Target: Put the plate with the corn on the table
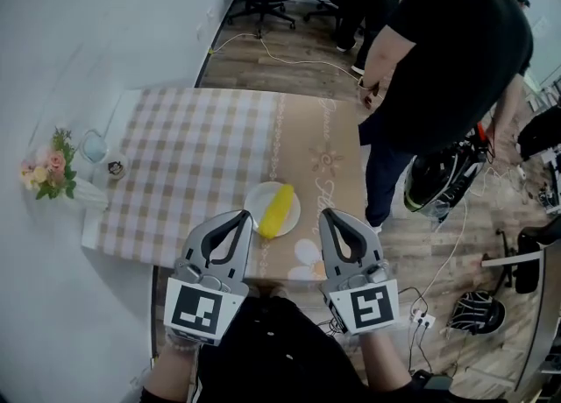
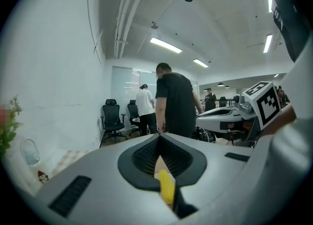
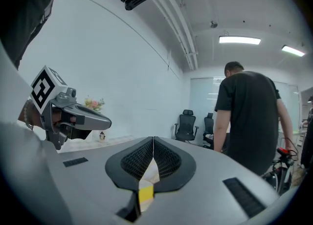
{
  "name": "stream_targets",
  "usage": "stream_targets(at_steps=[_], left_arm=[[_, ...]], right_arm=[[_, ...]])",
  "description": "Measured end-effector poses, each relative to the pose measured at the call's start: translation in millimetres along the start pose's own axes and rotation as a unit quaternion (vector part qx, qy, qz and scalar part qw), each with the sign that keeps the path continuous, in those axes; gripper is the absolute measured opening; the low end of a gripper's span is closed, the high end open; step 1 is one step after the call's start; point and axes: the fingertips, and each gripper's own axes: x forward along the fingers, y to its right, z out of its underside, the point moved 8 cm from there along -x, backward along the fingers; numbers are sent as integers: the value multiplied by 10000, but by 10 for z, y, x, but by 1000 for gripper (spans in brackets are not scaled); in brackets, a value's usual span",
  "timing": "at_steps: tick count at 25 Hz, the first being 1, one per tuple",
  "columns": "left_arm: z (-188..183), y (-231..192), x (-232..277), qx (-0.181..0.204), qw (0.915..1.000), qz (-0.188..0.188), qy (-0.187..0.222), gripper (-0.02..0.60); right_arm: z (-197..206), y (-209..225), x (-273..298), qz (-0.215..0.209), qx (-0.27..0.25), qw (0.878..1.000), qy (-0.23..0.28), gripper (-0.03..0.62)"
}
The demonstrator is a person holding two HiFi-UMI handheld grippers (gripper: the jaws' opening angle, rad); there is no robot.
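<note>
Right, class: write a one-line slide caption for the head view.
Both shut, the left gripper and right gripper flank the plate, corn on it, on the table.

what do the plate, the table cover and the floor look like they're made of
Plate: plain white and smooth, probably ceramic or melamine; too small here to tell which.
Table cover: checked pattern with a beige flowered band, matte with no glare, so likely cloth, possibly a coated fabric.
Floor: brown planks with visible grain lines, wood or wood-look laminate.
</note>
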Motion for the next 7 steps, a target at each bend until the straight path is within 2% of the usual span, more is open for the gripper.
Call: stream_targets(at_steps=[7], left_arm=[[22,-23,-50,-178,9998,-61,-4,12]], right_arm=[[17,-11,-47,-5,28,9999,-97,41]])
